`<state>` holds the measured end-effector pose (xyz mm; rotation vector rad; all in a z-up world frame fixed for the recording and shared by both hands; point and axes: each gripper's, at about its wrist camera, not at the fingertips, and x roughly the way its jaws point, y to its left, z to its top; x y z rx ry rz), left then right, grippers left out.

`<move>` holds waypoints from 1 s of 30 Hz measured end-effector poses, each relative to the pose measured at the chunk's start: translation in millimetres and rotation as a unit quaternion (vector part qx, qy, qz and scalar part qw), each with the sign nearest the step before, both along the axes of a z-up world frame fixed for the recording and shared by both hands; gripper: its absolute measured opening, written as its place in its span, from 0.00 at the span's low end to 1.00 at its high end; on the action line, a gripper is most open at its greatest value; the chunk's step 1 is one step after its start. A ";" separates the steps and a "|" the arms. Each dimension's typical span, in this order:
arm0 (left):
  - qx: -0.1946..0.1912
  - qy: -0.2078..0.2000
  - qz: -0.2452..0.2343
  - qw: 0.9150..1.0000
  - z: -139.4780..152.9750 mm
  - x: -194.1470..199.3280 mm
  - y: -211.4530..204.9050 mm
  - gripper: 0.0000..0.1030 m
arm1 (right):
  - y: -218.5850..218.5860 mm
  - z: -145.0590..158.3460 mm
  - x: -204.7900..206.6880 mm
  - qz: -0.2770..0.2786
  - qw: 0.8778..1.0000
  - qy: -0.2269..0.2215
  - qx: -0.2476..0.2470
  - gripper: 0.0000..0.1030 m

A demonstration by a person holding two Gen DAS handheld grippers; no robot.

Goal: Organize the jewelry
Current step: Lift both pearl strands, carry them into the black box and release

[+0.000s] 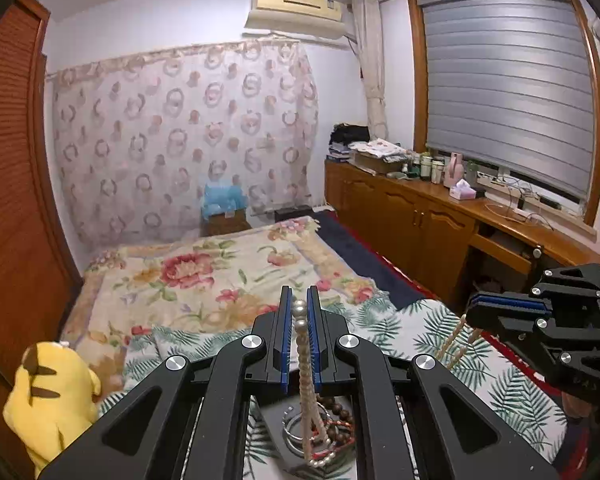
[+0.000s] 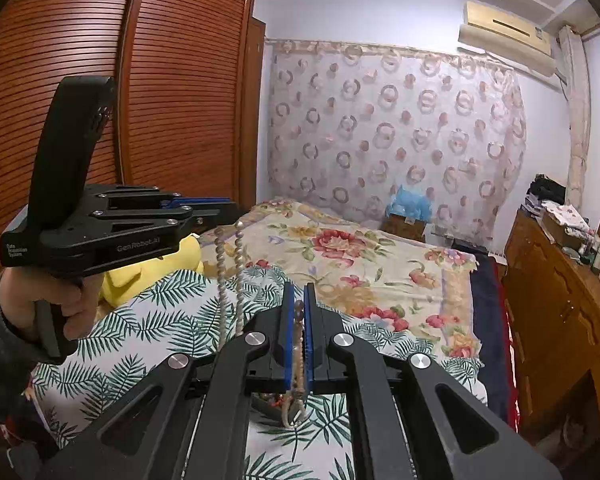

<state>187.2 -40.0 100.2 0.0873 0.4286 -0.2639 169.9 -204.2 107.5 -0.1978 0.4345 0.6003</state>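
Two hand-held grippers are in view, and one pearl necklace (image 1: 305, 364) is strung between them above the bed (image 1: 204, 276). The left gripper (image 1: 299, 312) has its two blue-padded fingers drawn almost together, with only the width of a bead between them, and a strand of pearls is pinched in that gap; two large pearls show near the fingertips and the strand hangs down behind them. The right gripper (image 2: 299, 312) is closed just as far, its pads clamped on a strand of the same necklace, whose loop dangles near the camera below the fingers.

In the left wrist view the right gripper (image 1: 470, 312) sits at the right, and two pearl strands drop from its tip. In the right wrist view the left gripper (image 2: 236, 210) sits at the left, held in one hand (image 2: 56, 300), and two strands hang from its tip over the palm-leaf sheet (image 2: 148, 320).

Below the left gripper, near the camera, lies one pile of jewelry (image 1: 324, 428): at least one metal bangle, one dark wooden bead bracelet and one red beaded string; the exact count is unclear.

One yellow plush toy (image 1: 48, 396) lies at the near left of the bed.
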 end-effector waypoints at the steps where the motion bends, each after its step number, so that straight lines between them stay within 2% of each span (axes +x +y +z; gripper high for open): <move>1: 0.000 -0.001 0.001 1.000 0.1 0.9 0.7 0.06 | 1.4 1.0 1.1 0.000 1.000 0.000 -0.001 0.05; 5: -0.007 0.013 0.006 1.000 -11.3 6.3 6.5 0.06 | 5.7 7.2 6.4 -0.001 1.000 -0.002 -0.006 0.05; 10: -0.020 0.048 0.008 0.999 -44.0 13.0 17.0 0.06 | 11.0 18.0 13.3 -0.001 1.000 -0.013 -0.004 0.05; 14: -0.027 0.070 0.005 0.997 -68.1 14.9 21.1 0.06 | 16.5 12.0 20.8 0.003 1.000 -0.008 -0.004 0.05; 19: -0.030 0.084 0.001 0.996 -84.7 16.8 21.2 0.06 | 24.0 4.8 35.7 0.003 1.000 0.001 -0.008 0.05; 25: -0.024 0.091 -0.003 0.996 -96.3 12.7 17.8 0.06 | 34.1 -15.1 47.3 0.000 0.999 0.013 -0.031 0.05; 30: -0.026 0.098 -0.003 0.995 -103.8 7.5 18.0 0.08 | 35.7 -53.8 62.9 0.001 0.998 0.062 -0.031 0.05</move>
